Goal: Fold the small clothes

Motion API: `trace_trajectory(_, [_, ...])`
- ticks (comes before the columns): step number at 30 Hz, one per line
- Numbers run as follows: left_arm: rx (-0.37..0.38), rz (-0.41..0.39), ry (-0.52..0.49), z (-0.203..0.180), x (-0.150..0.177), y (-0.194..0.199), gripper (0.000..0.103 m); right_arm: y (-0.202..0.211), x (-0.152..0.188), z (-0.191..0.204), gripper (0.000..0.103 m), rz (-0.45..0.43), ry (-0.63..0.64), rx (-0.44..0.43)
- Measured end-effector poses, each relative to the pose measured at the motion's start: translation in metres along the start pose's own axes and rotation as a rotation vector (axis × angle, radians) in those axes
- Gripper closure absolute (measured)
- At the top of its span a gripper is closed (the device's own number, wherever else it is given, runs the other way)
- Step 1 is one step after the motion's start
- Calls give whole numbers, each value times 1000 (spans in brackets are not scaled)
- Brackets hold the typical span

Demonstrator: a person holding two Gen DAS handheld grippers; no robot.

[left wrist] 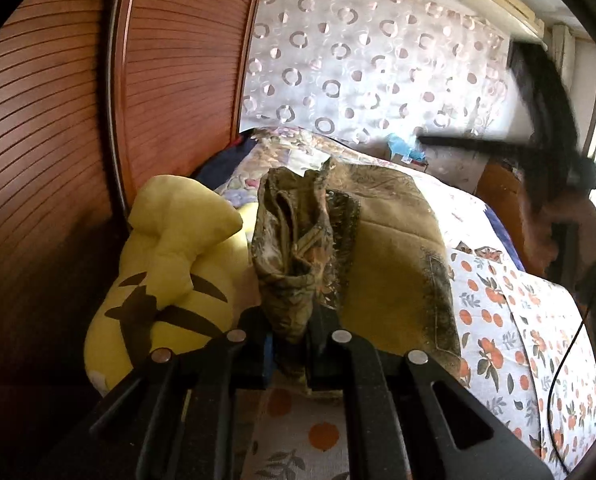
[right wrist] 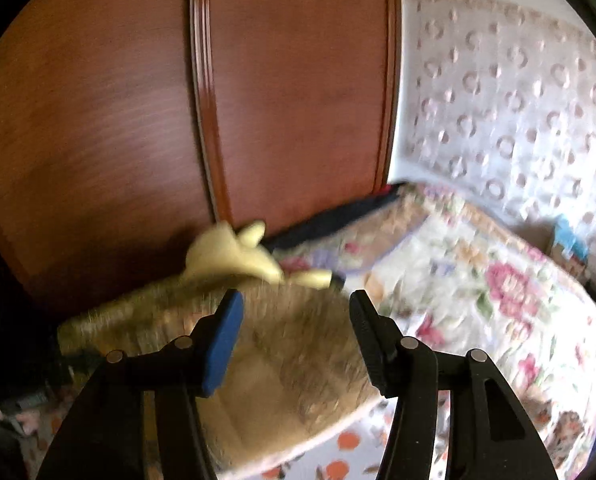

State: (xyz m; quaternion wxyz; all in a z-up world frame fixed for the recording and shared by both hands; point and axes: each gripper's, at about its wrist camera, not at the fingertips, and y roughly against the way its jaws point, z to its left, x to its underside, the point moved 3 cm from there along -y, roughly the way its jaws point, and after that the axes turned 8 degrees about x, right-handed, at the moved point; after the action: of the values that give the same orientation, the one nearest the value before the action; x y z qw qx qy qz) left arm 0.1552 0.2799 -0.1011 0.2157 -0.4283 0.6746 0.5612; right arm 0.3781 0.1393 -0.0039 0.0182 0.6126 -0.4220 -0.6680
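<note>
Bedspread (left wrist: pixel 497 344) bears garment (left wrist: pixel 298 248), lengthwise away from left gripper (left wrist: pixel 290 344).

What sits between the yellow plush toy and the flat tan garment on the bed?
In the left wrist view, the bunched camouflage garment, pinched upright in the left gripper, stands between the yellow plush toy and the tan garment.

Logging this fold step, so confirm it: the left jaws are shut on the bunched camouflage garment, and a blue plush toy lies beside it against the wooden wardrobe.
One detail is wrong: the plush toy is yellow with dark markings, not blue, as the left wrist view shows. The rest holds: the left gripper has its jaws shut on the bunched camouflage garment, with the toy beside it against the wooden wardrobe.
</note>
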Motion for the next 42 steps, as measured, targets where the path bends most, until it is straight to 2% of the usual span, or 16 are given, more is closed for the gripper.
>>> trace_trajectory(3, [-13,-8,-4,1,-1,6,75,-27,30,9,46,82,-1,-4])
trace_trajectory(5, [-15,-30,-15,0,-1,13,54,-43,46,16,46,122,-4,-7])
trace_trajectory(6, [-15,-40,-28,-2,-2,17,48,-51,53,18,46,133,-7,0])
trace_trajectory(7, [-14,-45,-42,-4,-3,20,33,-57,57,19,46,132,-13,11])
trace_trajectory(8, [-13,-53,-53,-6,-3,23,23,-61,62,19,46,123,-30,19])
trace_trajectory(11, [-10,-78,-78,-14,-4,35,16,-61,62,23,46,105,-54,39])
trace_trajectory(15, [-16,-103,-105,-24,-5,50,15,-35,65,28,46,93,-77,61])
trace_trajectory(18, [-10,-102,-131,-36,-3,56,14,3,76,37,46,62,-107,51])
trace_trajectory(22, [-2,-108,-158,-56,5,64,14,53,102,40,45,22,-121,99])
trace_trajectory(28, [53,-100,-195,-88,24,76,14,138,153,45,30,-16,-184,176])
trace_trajectory(34, [107,-92,-246,-125,40,88,14,213,207,59,18,-43,-270,293])
trace_trajectory(39, [132,-104,-287,-157,48,100,14,267,238,71,18,-70,-348,402])
trace_trajectory(42, [150,-122,-314,-177,50,112,14,308,250,82,18,-123,-375,478])
